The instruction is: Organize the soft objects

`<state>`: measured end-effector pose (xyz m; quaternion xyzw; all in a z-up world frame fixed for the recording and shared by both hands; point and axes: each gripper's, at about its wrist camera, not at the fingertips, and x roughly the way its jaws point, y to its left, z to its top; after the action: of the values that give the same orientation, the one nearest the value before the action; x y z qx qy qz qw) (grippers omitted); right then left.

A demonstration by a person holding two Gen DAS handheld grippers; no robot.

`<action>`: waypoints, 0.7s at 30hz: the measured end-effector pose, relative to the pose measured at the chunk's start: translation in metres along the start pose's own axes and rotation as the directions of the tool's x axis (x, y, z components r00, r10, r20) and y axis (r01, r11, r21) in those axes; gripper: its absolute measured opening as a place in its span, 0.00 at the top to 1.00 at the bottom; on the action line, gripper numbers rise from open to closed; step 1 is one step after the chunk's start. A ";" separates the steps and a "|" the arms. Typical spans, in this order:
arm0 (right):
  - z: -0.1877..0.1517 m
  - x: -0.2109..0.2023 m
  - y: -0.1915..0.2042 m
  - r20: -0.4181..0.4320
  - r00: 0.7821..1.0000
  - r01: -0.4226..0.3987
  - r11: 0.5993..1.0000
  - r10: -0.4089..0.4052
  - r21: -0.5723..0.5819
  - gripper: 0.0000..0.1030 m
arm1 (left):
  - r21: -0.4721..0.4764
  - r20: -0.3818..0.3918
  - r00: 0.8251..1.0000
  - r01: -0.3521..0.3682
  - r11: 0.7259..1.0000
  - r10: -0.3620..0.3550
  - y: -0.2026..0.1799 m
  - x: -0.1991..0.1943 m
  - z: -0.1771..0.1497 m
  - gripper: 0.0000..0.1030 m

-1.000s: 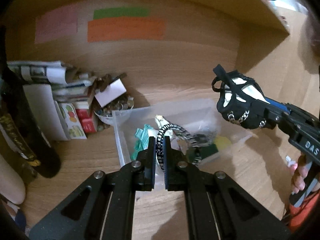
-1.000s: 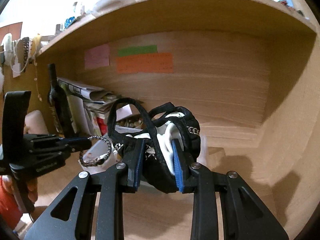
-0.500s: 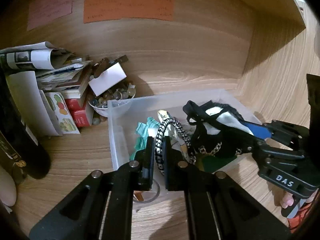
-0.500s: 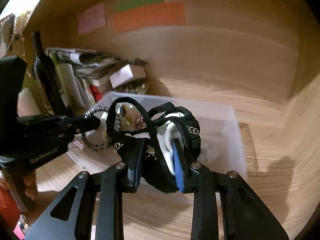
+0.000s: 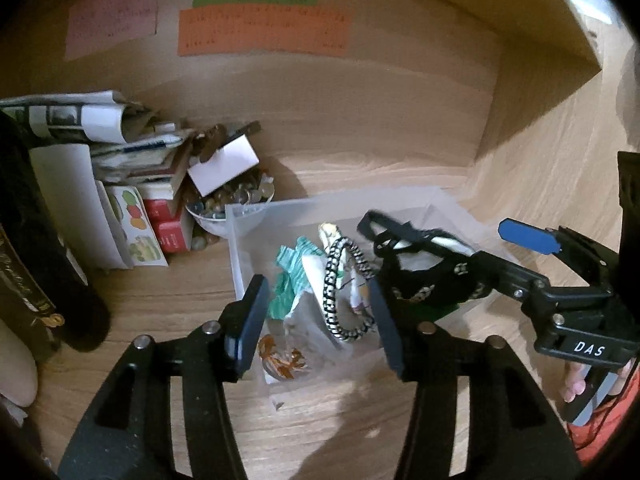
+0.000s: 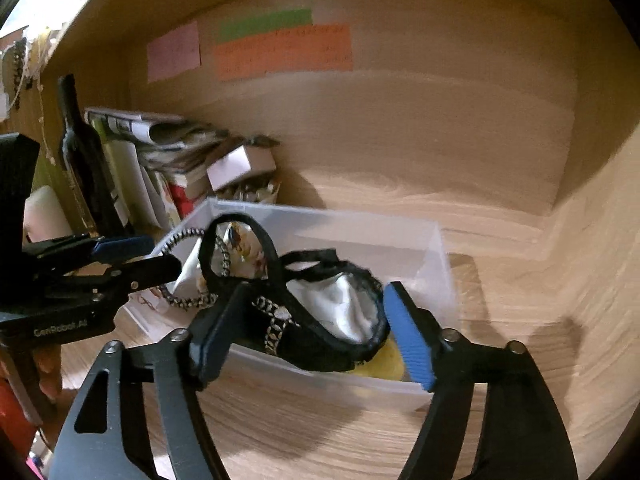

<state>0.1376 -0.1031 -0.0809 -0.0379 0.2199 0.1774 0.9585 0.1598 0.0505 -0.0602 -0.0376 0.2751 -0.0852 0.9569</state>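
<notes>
Both claws hang over a clear plastic box that stands on the wooden bench, in a nook with coloured paper notes stuck on the back wall. The left claw is opening: its fingers stand apart on either side of a black-and-white braided cord loop, and neither pad presses on it; the loop stands over the crumpled teal and white soft things in the box. The right claw is opening too, with a black pouch with a white lining and straps between its fingers, over the near rim of the box; whether the left finger touches it cannot be told, and the blue pad on the right stands clear of it. To the left of the box lie stacked papers and small cartons, a bowl of small trinkets and a dark bottle.
</notes>
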 end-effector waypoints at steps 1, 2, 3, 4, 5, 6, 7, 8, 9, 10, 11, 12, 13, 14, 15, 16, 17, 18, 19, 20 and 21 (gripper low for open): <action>0.001 -0.003 0.001 0.009 1.000 0.001 1.000 -0.001 0.000 0.31 | -0.001 0.011 1.000 0.004 1.000 -0.004 -0.001 -0.005 0.001 0.48; 0.002 -0.008 0.000 0.022 1.000 0.003 1.000 -0.003 0.003 0.31 | -0.001 0.022 1.000 0.006 1.000 -0.006 -0.002 -0.010 0.002 0.48; 0.003 -0.013 0.000 0.033 0.999 0.005 1.000 -0.005 0.004 0.31 | 0.001 0.035 0.999 0.006 1.000 -0.006 -0.003 -0.015 0.003 0.48; 0.004 -0.017 0.000 0.042 0.999 0.006 1.000 -0.006 0.005 0.31 | 0.003 0.051 0.999 0.001 1.000 -0.002 -0.004 -0.022 0.003 0.48; 0.005 -0.021 0.000 0.053 0.999 0.006 1.000 -0.007 0.006 0.30 | 0.007 0.070 0.998 -0.002 1.000 0.001 -0.006 -0.029 0.004 0.48; 0.007 -0.030 0.000 0.072 0.997 0.005 1.000 -0.006 0.009 0.30 | 0.011 0.085 0.996 -0.002 1.000 0.001 -0.008 -0.035 0.005 0.48; 0.008 -0.035 0.001 0.085 0.996 0.003 1.000 -0.004 0.010 0.30 | 0.018 0.106 0.994 -0.002 1.000 0.001 -0.010 -0.043 0.006 0.47; 0.009 -0.043 0.000 0.103 0.995 0.001 1.000 -0.002 0.012 0.30 | 0.024 0.125 0.992 -0.002 1.000 -0.001 -0.013 -0.051 0.006 0.46; 0.010 -0.051 0.000 0.122 0.992 -0.001 1.000 0.000 0.014 0.29 | 0.032 0.143 0.990 -0.002 0.999 -0.003 -0.015 -0.057 0.007 0.45; 0.010 -0.058 0.000 0.138 0.990 -0.002 1.000 0.000 0.016 0.28 | 0.040 0.166 0.986 -0.003 0.999 -0.003 -0.018 -0.065 0.008 0.43; 0.011 -0.065 -0.001 0.156 0.988 -0.006 1.000 0.003 0.018 0.25 | 0.043 0.184 0.983 -0.005 0.999 -0.003 -0.020 -0.071 0.008 0.40; 0.012 -0.075 -0.001 0.181 0.983 -0.010 1.000 0.007 0.021 0.23 | 0.046 0.200 0.980 -0.006 0.999 -0.003 -0.021 -0.077 0.008 0.39; 0.012 -0.081 0.000 0.196 0.981 -0.012 1.000 0.007 0.021 0.23 | 0.047 0.219 0.976 -0.004 0.999 -0.006 -0.022 -0.085 0.008 0.37; 0.013 -0.086 0.000 0.209 0.978 -0.012 1.000 0.007 0.021 0.23 | 0.048 0.230 0.973 -0.001 0.999 -0.010 -0.022 -0.090 0.008 0.35; 0.013 -0.093 0.001 0.224 0.975 -0.012 1.000 0.007 0.019 0.22 | 0.049 0.241 0.970 0.002 0.999 -0.013 -0.023 -0.095 0.008 0.34; 0.013 -0.099 0.002 0.239 0.971 -0.010 1.000 0.006 0.019 0.22 | 0.050 0.250 0.968 0.007 0.999 -0.019 -0.023 -0.100 0.007 0.31; 0.014 -0.104 0.002 0.250 0.968 -0.009 1.000 0.004 0.019 0.20 | 0.052 0.261 0.965 0.008 0.999 -0.022 -0.024 -0.106 0.007 0.26; 0.014 -0.110 0.003 0.262 0.965 -0.008 1.000 0.004 0.017 0.18 | 0.055 0.270 0.962 0.009 0.998 -0.024 -0.025 -0.112 0.005 0.24; 0.013 -0.115 0.004 0.274 0.962 -0.009 1.000 0.004 0.015 0.17 | 0.056 0.284 0.959 0.005 0.998 -0.021 -0.027 -0.118 0.004 0.21; 0.013 -0.120 0.004 0.283 0.959 -0.008 1.000 0.004 0.013 0.16 | 0.059 0.297 0.955 0.001 0.998 -0.018 -0.028 -0.122 0.003 0.17; 0.012 -0.125 0.006 0.293 0.956 -0.009 1.000 0.005 0.012 0.15 | 0.062 0.308 0.951 -0.005 0.998 -0.015 -0.029 -0.127 0.002 0.15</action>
<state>0.0351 -0.1363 -0.0157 -0.0040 0.0765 0.1829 0.9801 0.0508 0.0452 0.0116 -0.0214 0.1194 -0.0893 0.9886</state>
